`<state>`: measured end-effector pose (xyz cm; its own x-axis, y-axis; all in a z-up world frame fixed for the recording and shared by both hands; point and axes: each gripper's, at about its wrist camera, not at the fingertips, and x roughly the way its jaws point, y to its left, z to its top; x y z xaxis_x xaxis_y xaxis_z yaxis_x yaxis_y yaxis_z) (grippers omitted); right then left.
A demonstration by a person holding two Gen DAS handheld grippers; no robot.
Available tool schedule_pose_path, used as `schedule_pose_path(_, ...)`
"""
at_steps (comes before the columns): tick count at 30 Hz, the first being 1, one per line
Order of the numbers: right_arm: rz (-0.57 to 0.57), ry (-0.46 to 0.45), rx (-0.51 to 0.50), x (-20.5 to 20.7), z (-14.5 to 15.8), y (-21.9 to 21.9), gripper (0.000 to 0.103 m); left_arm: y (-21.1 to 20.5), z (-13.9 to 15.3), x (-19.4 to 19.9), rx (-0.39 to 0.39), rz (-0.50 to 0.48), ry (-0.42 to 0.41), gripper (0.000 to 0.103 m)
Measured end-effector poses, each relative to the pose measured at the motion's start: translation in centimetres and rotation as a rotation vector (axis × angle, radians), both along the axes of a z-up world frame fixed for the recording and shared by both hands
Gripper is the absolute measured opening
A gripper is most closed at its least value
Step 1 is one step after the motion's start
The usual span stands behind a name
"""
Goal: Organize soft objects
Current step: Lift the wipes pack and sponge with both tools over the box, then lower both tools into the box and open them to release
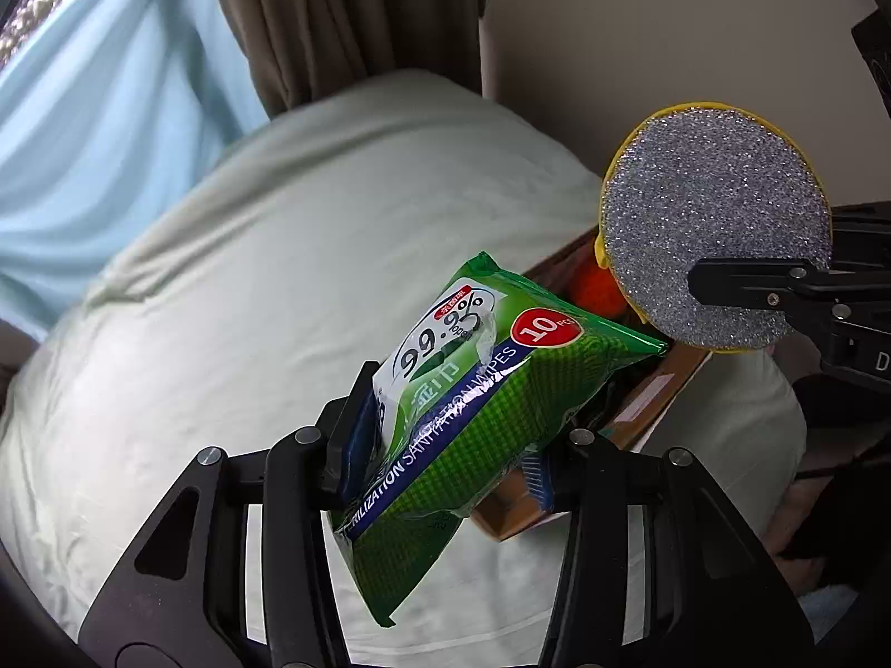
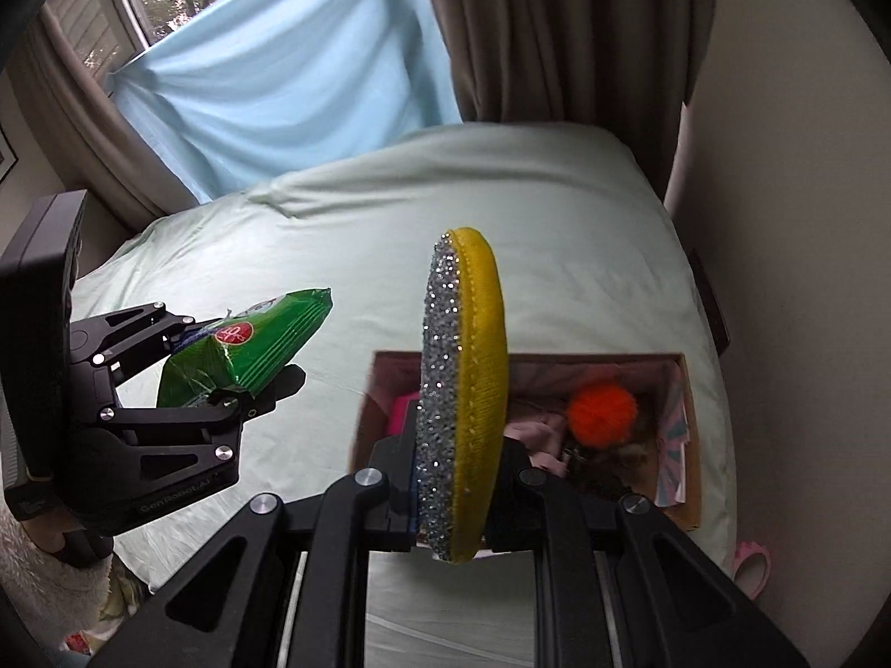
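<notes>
My left gripper (image 1: 445,445) is shut on a green pack of sanitizing wipes (image 1: 473,406) and holds it in the air above the bed, left of the box. It also shows in the right wrist view (image 2: 245,356). My right gripper (image 2: 456,479) is shut on a round scrub pad (image 2: 462,389), silver glitter on one face and yellow on the other, held on edge above the cardboard box (image 2: 688,445). The pad also shows in the left wrist view (image 1: 715,222). The box holds an orange pompom (image 2: 601,409), pink cloth and other soft items.
The box sits on a pale green bedsheet (image 2: 390,234) near the bed's right edge, next to a beige wall (image 2: 791,222). A blue cloth (image 2: 278,83) and brown curtains (image 2: 557,28) hang behind the bed. A pink object (image 2: 752,565) lies on the floor.
</notes>
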<state>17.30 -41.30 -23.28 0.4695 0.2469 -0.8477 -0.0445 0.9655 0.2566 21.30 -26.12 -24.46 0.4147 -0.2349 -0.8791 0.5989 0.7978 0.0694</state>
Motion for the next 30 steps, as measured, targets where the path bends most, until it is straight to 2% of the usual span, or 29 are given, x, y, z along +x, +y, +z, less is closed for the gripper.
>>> schedule_pose_path(10,-0.027,0.184,0.179,3.3,-8.5,-5.8,0.015,-4.8,-8.2,1.8,0.083,0.062,0.159,0.041)
schedule_pose_path(13,-0.044,0.238,0.241,4.1,-10.4,-6.8,0.015,-5.5,-9.8,1.8,0.107,0.054,0.18,0.041)
schedule_pose_path(15,-0.06,0.273,0.255,4.5,-11.2,-7.1,0.015,-6.0,-9.9,1.4,0.111,0.044,0.163,0.043)
schedule_pose_path(16,-0.067,0.292,0.25,4.7,-11.5,-7.2,0.016,-6.2,-10.0,1.4,0.124,0.038,0.153,0.05)
schedule_pose_path(17,-0.074,0.306,0.233,4.9,-11.8,-7.3,0.028,-6.5,-10.1,1.4,0.14,0.034,0.152,0.073)
schedule_pose_path(18,-0.089,0.311,0.205,4.9,-11.9,-7.5,0.041,-6.6,-10.2,1.3,0.152,0.031,0.157,0.088)
schedule_pose_path(19,-0.11,0.304,0.167,4.9,-11.8,-7.8,0.082,-6.5,-10.0,1.2,0.148,0.029,0.156,0.103)
schedule_pose_path(20,-0.124,0.29,0.144,4.8,-11.7,-8.2,0.103,-6.4,-9.8,1.1,0.134,0.025,0.151,0.103)
schedule_pose_path(30,-0.143,0.256,0.059,3.3,-10.2,-9.2,0.103,-4.8,-8.3,0.7,0.1,0.033,0.166,0.103)
